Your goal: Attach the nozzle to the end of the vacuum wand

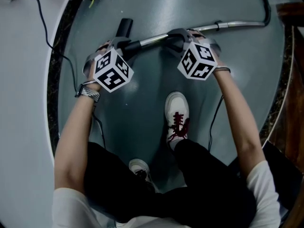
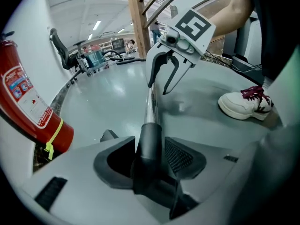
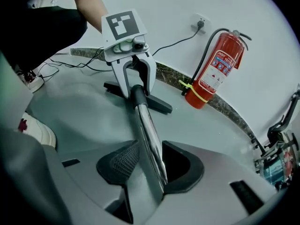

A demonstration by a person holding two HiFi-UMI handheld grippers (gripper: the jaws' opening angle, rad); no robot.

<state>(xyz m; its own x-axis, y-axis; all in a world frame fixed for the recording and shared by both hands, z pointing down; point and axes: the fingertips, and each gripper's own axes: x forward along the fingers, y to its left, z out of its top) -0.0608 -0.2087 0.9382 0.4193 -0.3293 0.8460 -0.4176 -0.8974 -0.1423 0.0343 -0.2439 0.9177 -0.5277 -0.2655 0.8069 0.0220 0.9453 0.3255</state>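
The chrome vacuum wand [image 1: 237, 24] runs from the right toward the black nozzle [image 1: 124, 27], whose flat head [image 3: 154, 103] rests on the grey floor. The wand's end [image 2: 151, 107] meets the nozzle's black neck [image 2: 149, 144]; how deep it sits is hidden. My left gripper [image 1: 122, 46] is shut on that neck, which fills the space between its pads in the left gripper view. My right gripper [image 1: 176, 38] is shut on the chrome tube [image 3: 147, 130] a little way up the wand. From the right gripper view, the left gripper [image 3: 136, 90] straddles the neck.
A red fire extinguisher [image 3: 218, 67] stands against the curved white wall, close behind the nozzle. Cables [image 1: 42, 18] trail along the wall base. The person's white shoe [image 1: 176, 113] stands just below the wand. The wand's black hose [image 1: 266, 8] curves off at the top right.
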